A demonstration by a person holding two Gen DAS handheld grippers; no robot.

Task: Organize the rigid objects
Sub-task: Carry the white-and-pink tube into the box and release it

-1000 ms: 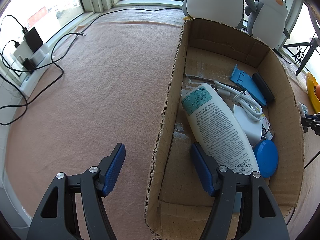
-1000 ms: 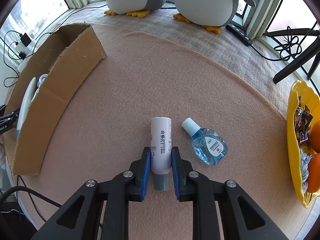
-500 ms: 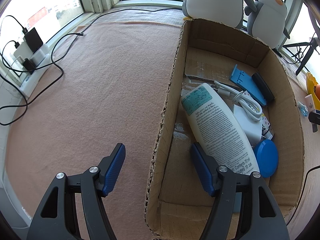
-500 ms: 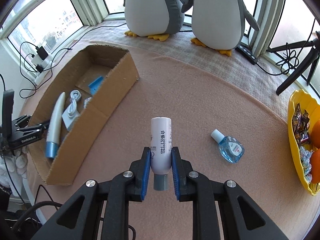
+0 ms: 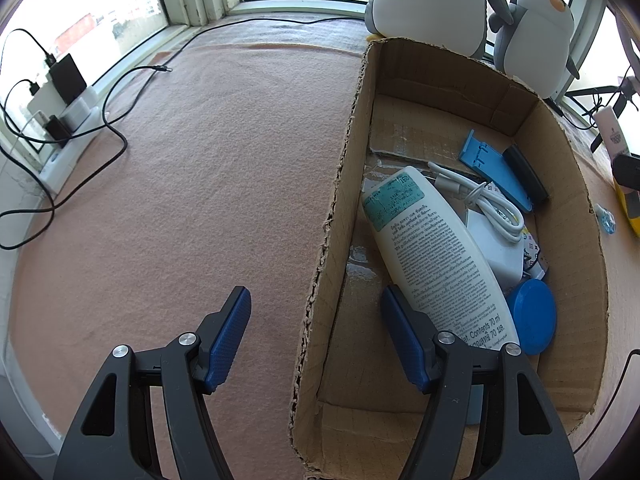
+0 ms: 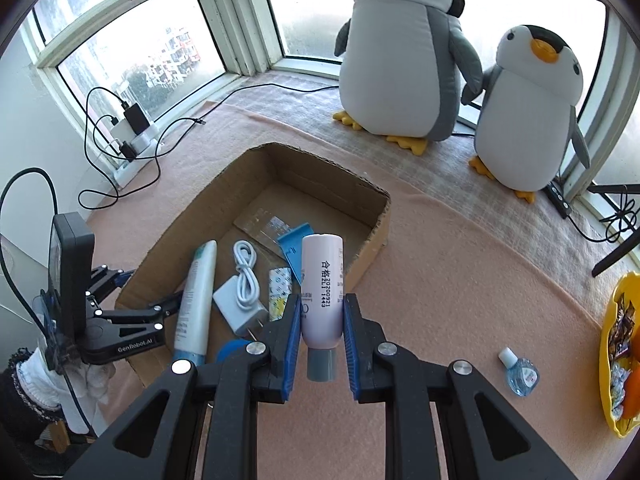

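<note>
the right gripper [image 6: 320,320] has its blue pads clamped on a pale lilac tube [image 6: 322,292], grey cap toward the camera and black printed characters running along its side; it hangs at the centre of the right wrist view, over the near right corner of the cardboard box [image 6: 362,188], clear of the pink felt [image 6: 460,280]. inside the box lie a long white lotion bottle [image 6: 194,300], a coiled white cable [image 6: 245,272] on a white charger [image 6: 240,310], a blue plastic piece [image 6: 294,246] and a blue round lid [image 6: 232,350]. a small clear blue dropper bottle [image 6: 519,374] lies on the felt at lower right, well apart from the box, with a yellow bowl [image 6: 614,360] at the right edge. two plush penguins [image 6: 400,52] stand by the window. in the left wrist view the left gripper [image 5: 316,320] stands with its jaws wide, straddling the box's torn left wall [image 5: 328,240], one finger outside, one inside, pads apart from the cardboard.
</note>
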